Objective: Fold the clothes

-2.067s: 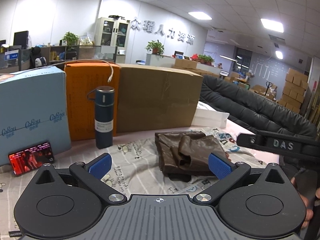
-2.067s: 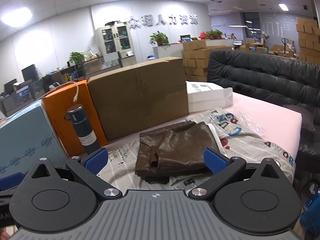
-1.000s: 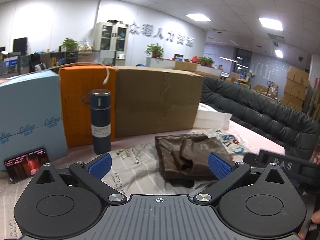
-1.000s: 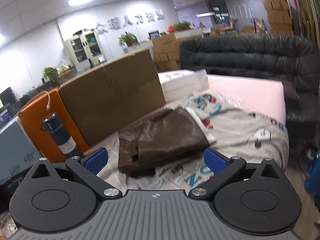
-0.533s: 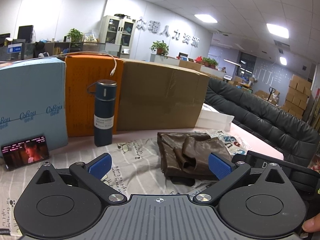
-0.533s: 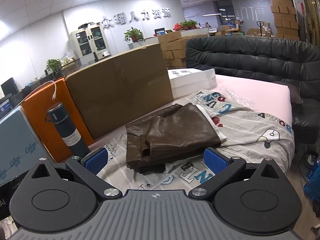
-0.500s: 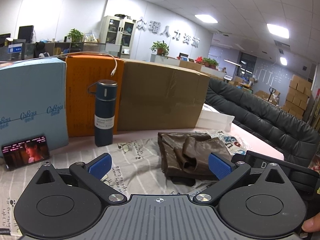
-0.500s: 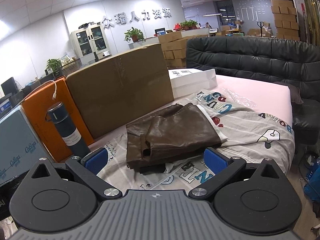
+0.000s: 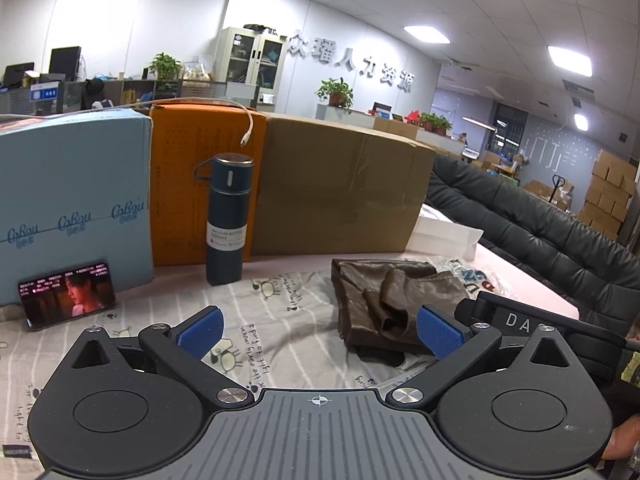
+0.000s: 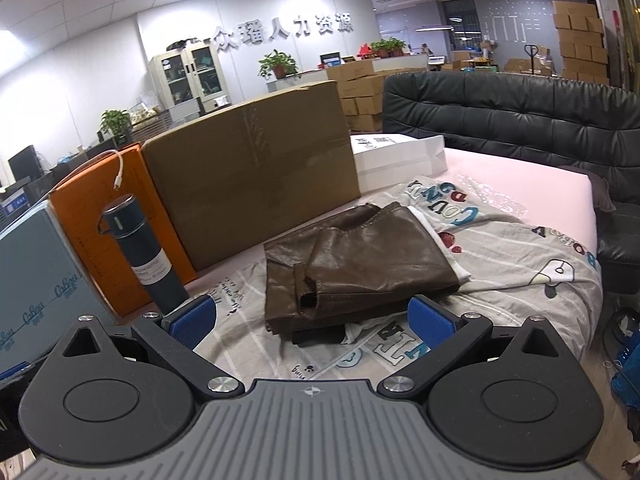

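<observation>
A folded brown leather-look garment (image 9: 384, 296) (image 10: 356, 268) lies on a printed grey sheet (image 9: 288, 320) (image 10: 520, 256) over a pink table. A dark item pokes out under its near edge (image 10: 320, 336). My left gripper (image 9: 320, 330) is open and empty, held above the sheet to the left of the garment. My right gripper (image 10: 312, 320) is open and empty, just short of the garment's near edge. The right gripper's body shows at the right of the left wrist view (image 9: 532, 324).
A dark blue vacuum bottle (image 9: 228, 220) (image 10: 144, 256) stands by an orange box (image 9: 200, 184), a light blue box (image 9: 76, 200) and a large brown carton (image 9: 340, 188) (image 10: 256, 176). A phone (image 9: 66, 294) leans on the blue box. A white box (image 10: 400, 160) and a black sofa (image 10: 520, 120) lie behind.
Both grippers shifted slightly, and the garment stays put on the sheet. The right wrist view swung back toward the garment. Both stay open.
</observation>
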`<action>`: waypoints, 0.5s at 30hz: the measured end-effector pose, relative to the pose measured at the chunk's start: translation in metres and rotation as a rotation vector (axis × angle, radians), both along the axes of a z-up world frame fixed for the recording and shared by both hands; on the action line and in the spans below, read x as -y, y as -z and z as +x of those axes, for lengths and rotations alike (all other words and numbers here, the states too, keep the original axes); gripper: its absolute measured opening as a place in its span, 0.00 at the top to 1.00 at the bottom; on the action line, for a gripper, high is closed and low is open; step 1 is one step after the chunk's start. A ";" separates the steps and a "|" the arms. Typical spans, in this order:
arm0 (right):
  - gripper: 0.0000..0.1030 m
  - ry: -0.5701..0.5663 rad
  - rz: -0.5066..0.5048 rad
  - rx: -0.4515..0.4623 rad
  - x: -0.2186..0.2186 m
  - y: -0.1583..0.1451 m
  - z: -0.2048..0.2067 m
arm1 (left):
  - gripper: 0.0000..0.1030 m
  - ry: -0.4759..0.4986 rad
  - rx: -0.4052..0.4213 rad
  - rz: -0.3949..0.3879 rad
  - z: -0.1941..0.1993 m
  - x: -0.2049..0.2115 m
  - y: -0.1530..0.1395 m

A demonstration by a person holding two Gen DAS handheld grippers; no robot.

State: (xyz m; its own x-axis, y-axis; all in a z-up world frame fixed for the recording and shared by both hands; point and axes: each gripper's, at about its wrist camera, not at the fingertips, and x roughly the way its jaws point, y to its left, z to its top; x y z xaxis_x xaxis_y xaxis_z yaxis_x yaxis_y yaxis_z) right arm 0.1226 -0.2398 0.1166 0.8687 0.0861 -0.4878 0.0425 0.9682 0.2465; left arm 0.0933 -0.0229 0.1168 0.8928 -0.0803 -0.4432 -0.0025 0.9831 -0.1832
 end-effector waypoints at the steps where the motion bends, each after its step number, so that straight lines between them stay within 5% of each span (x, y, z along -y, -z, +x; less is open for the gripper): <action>1: 0.00 -0.003 0.001 0.000 -0.001 0.000 0.000 | 0.00 -0.002 -0.003 0.006 0.001 0.000 0.000; 15: 0.00 0.021 0.010 -0.021 0.003 0.008 0.005 | 0.00 0.013 -0.029 0.021 0.010 0.001 0.008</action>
State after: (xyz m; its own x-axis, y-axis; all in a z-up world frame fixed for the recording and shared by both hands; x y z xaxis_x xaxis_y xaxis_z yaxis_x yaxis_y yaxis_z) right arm 0.1280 -0.2431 0.1091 0.8601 0.0735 -0.5049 0.0675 0.9645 0.2554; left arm 0.1030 -0.0239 0.1092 0.8783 -0.0821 -0.4710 0.0052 0.9867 -0.1624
